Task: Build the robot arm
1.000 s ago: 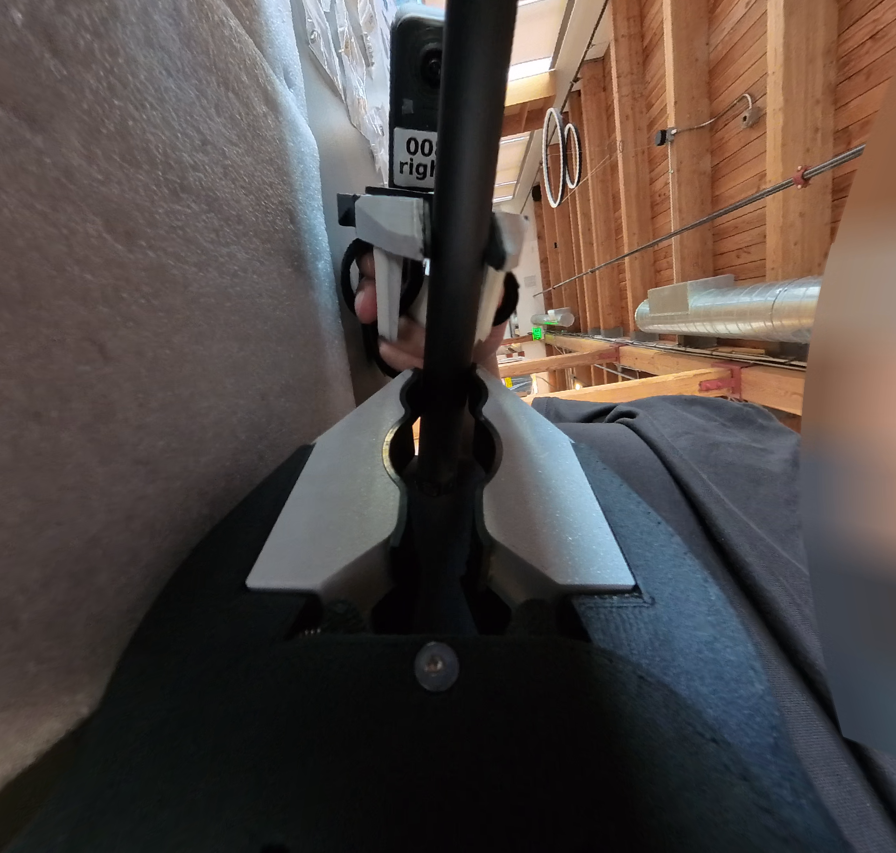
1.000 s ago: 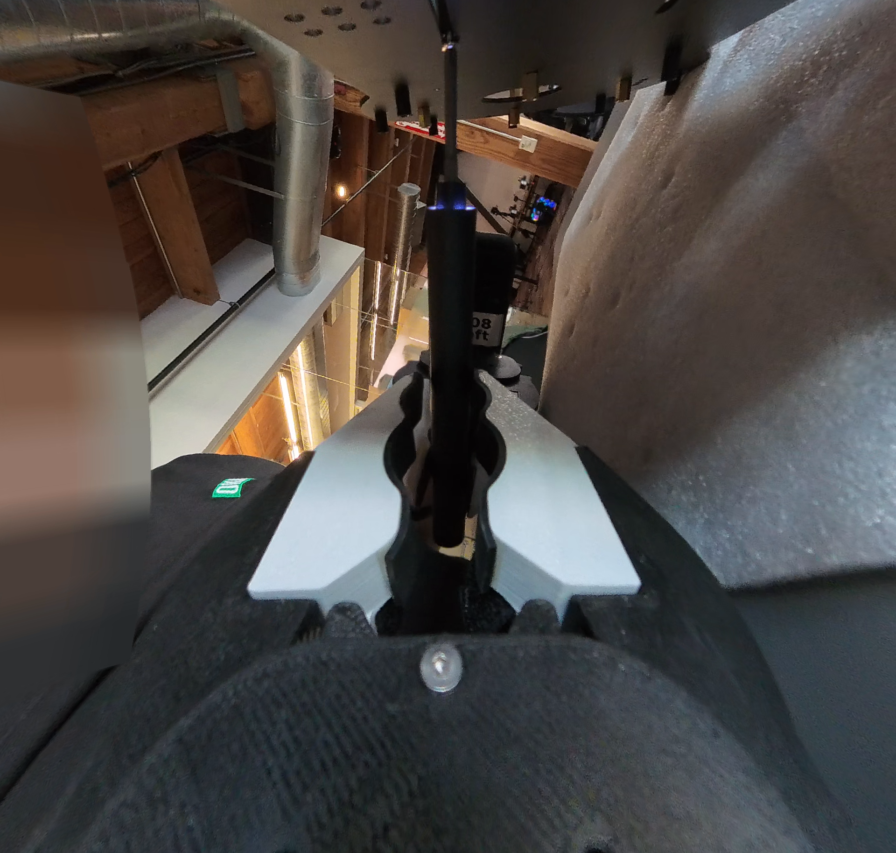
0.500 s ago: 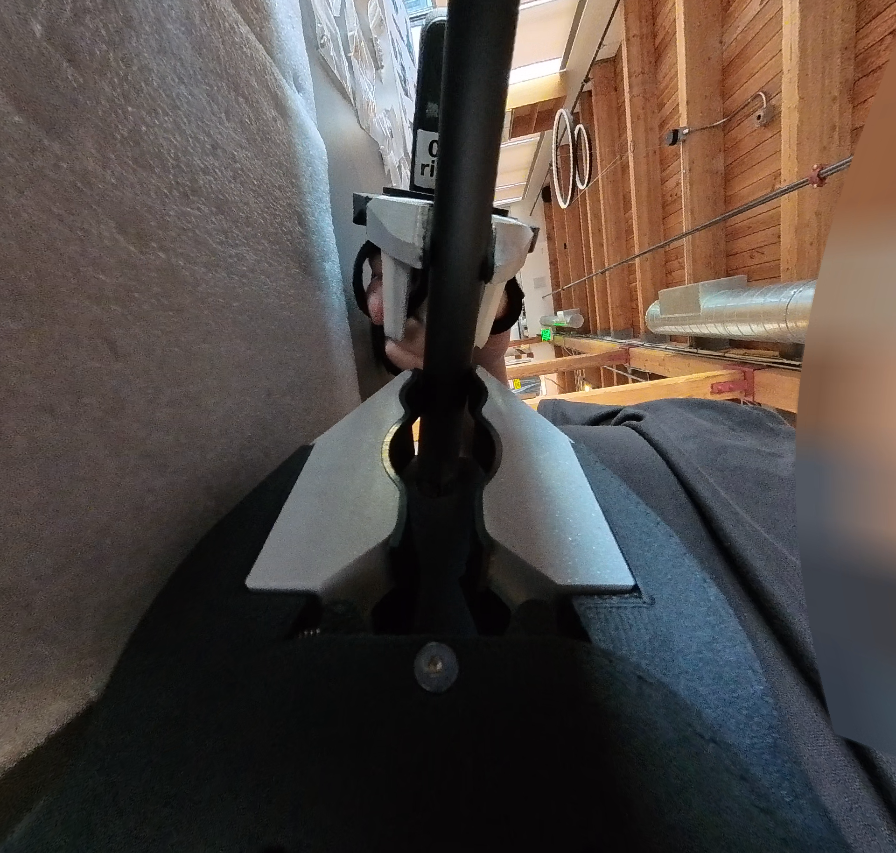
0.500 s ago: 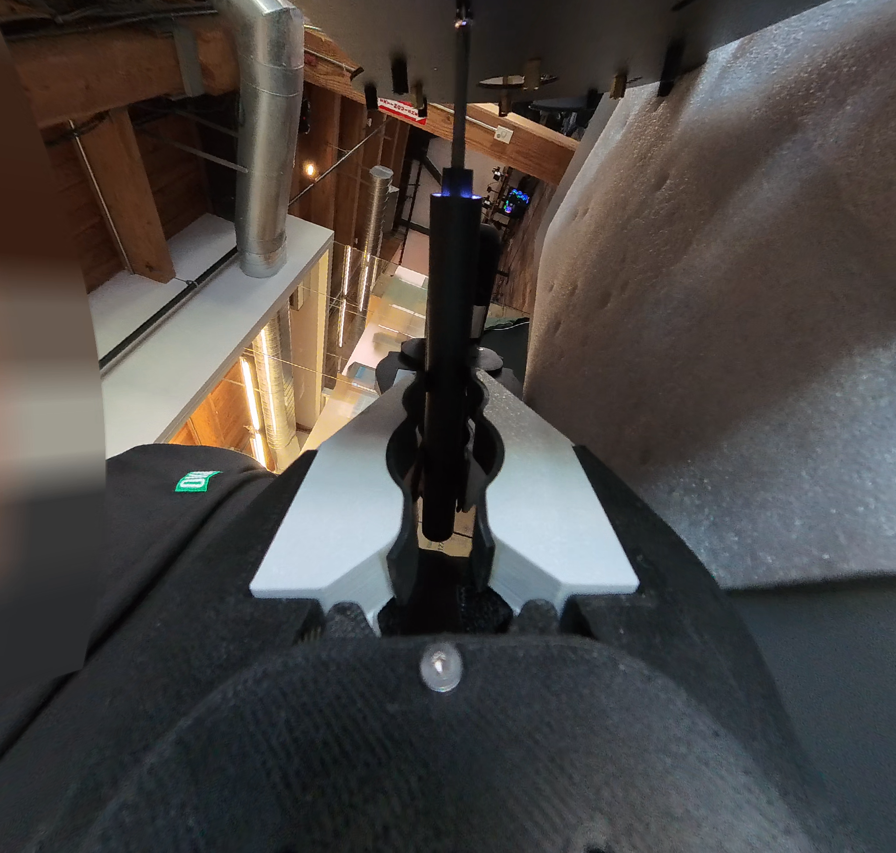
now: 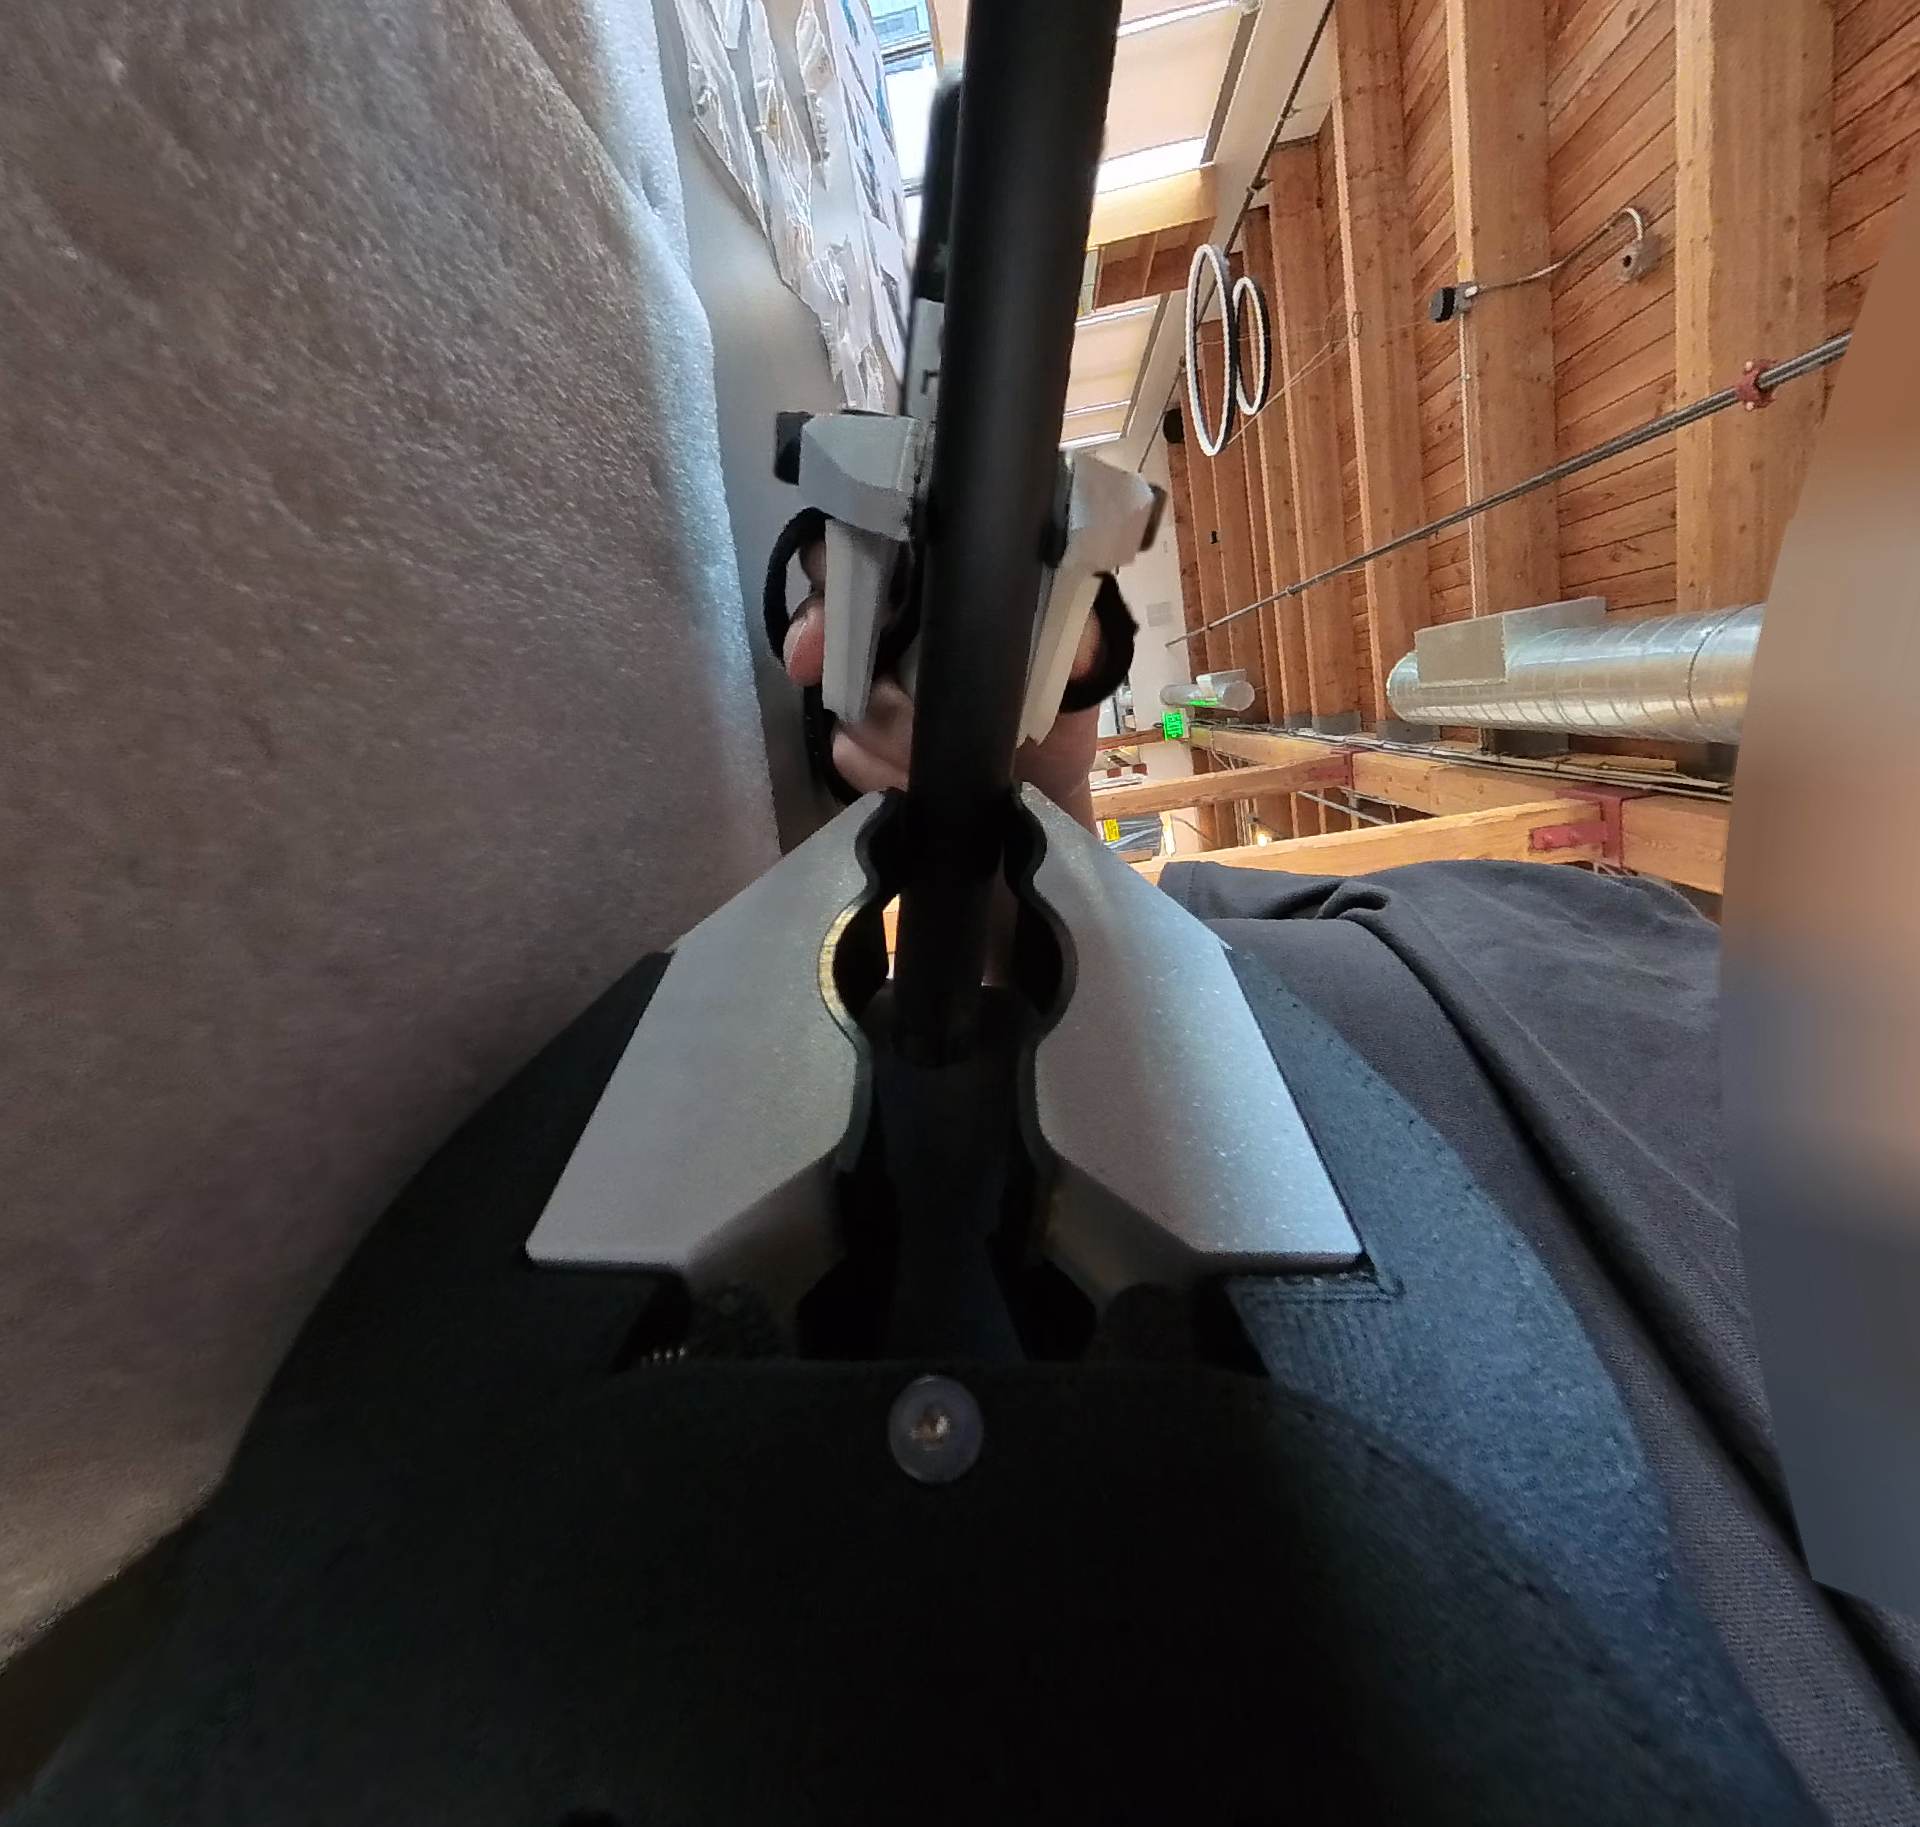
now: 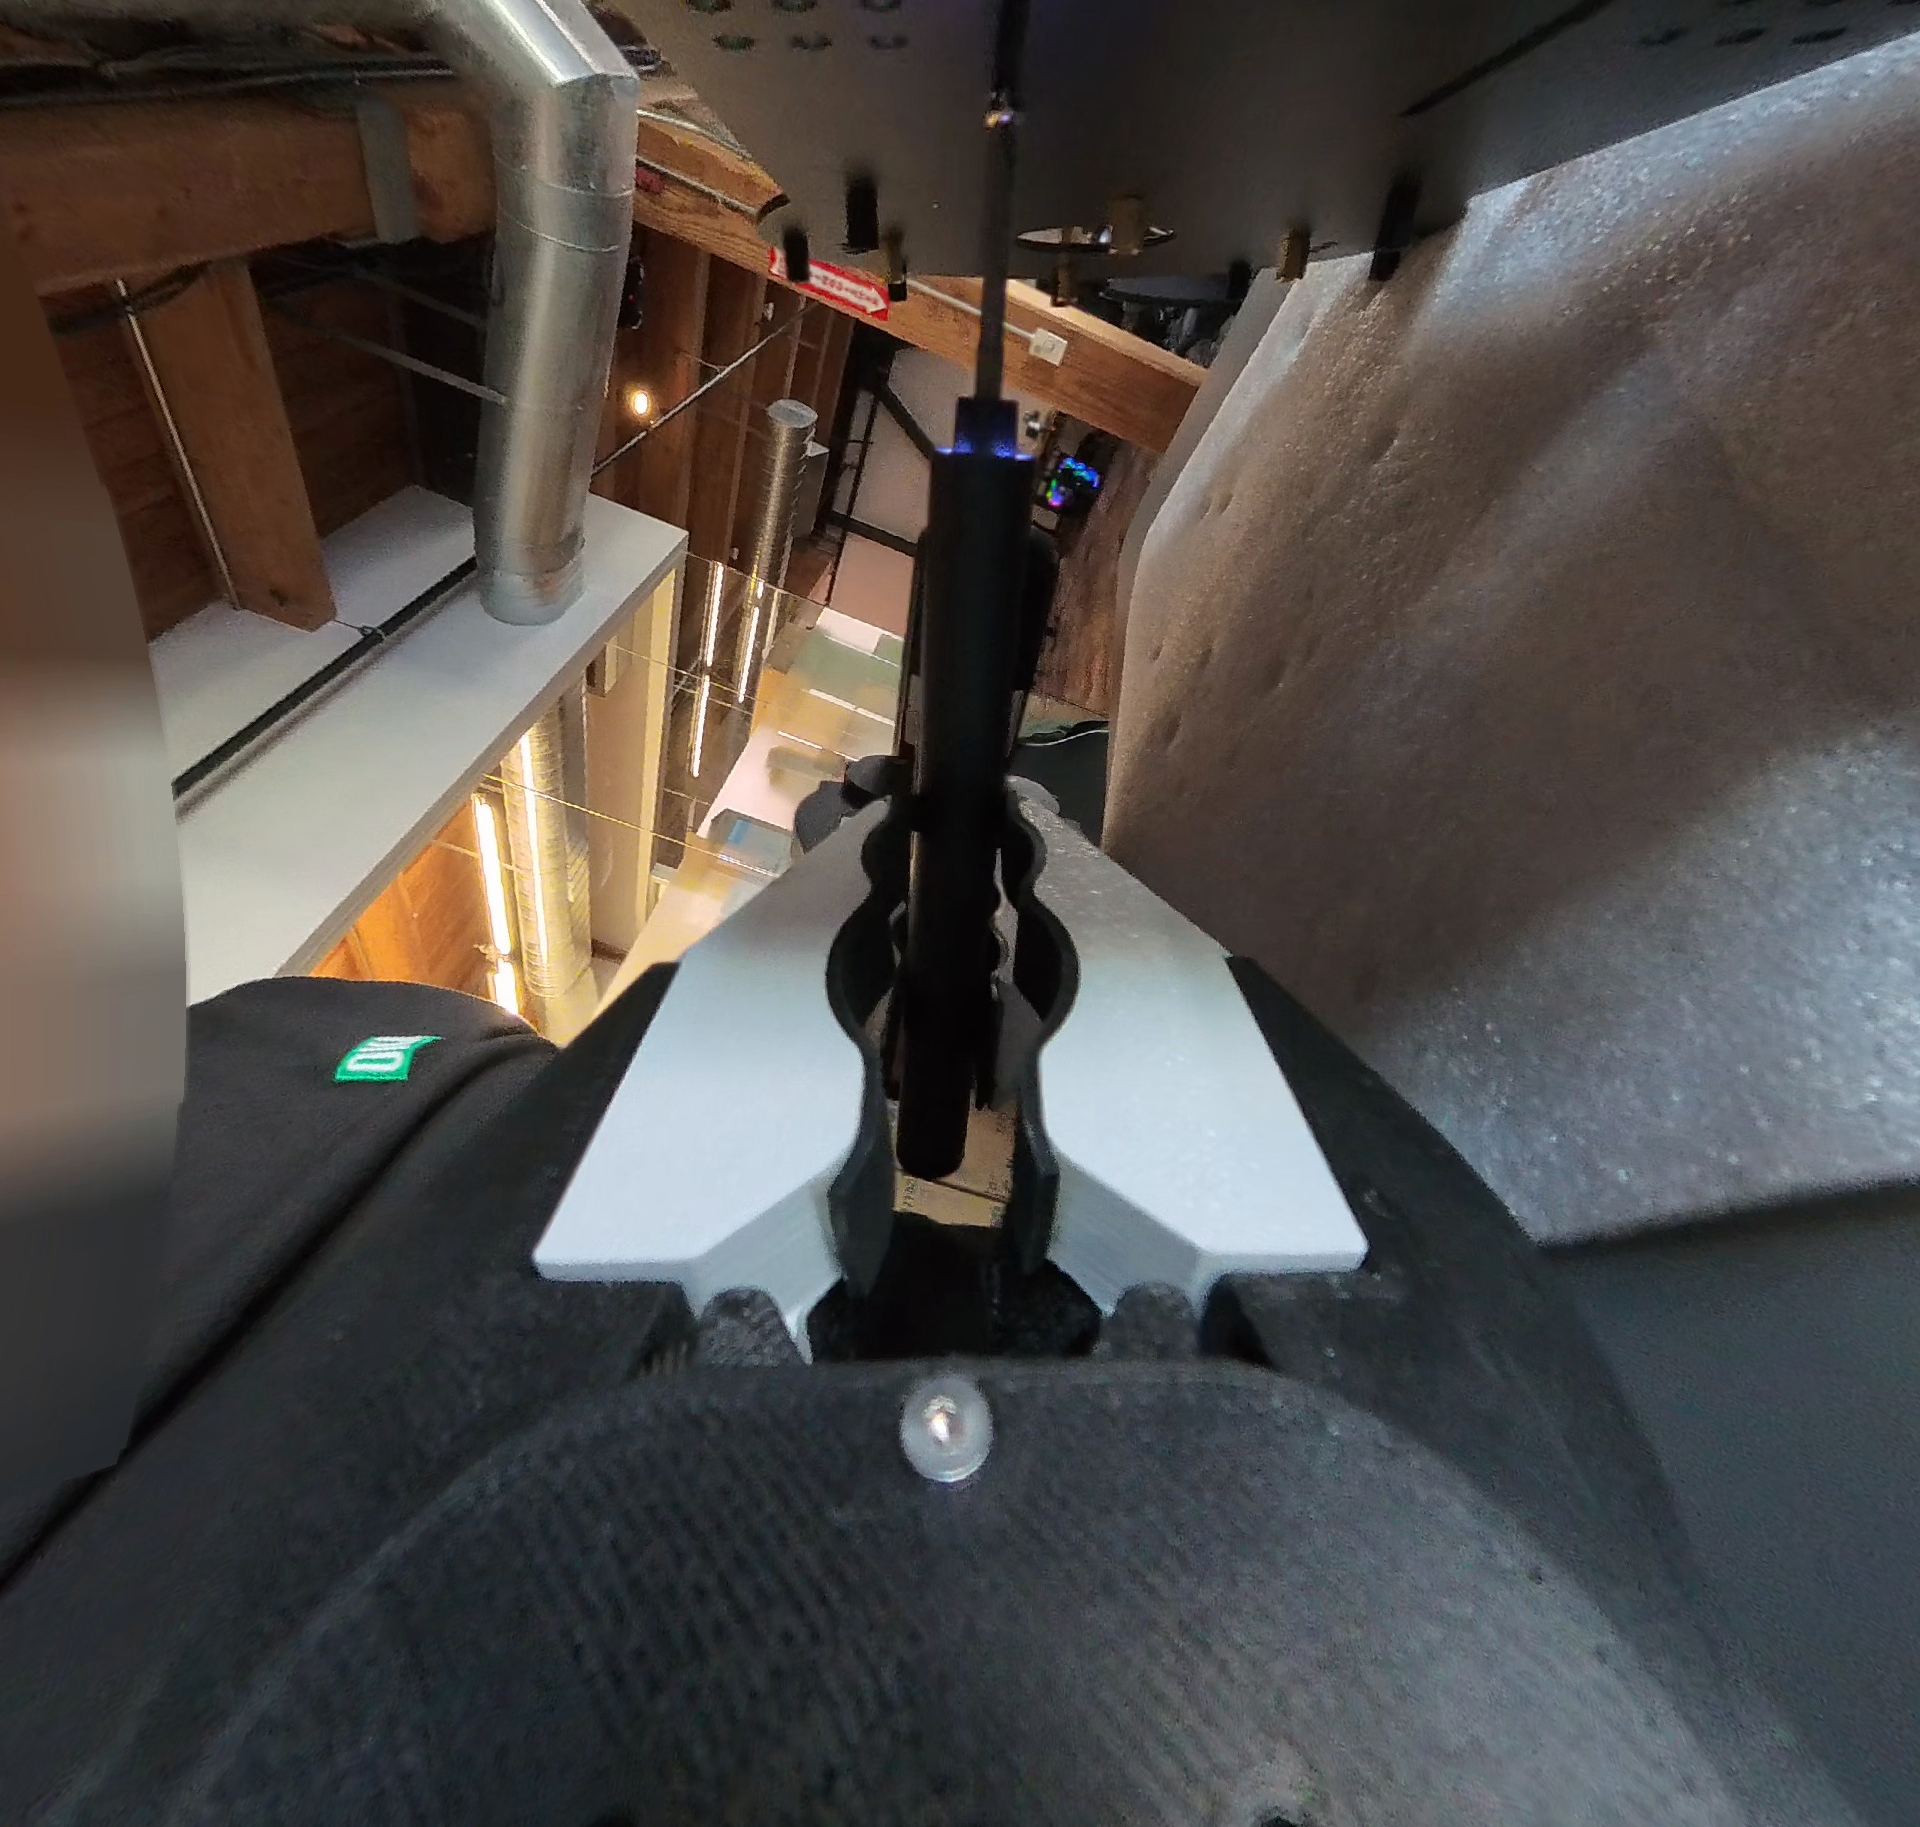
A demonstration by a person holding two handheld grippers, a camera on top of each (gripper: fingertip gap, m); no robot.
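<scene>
**Gripper clamps dark tool beneath perforated panel**

The right gripper closes its pale fingers on a black cylindrical tool, whose thin metal shaft runs toward 12 o'clock and meets a grey panel. Grey foam sheeting fills the 3 o'clock side; a silver duct bends at 10 o'clock, and a dark sleeve lies at 8 o'clock.

Both hand-held grippers (left, right) are clamped tight.
</scene>
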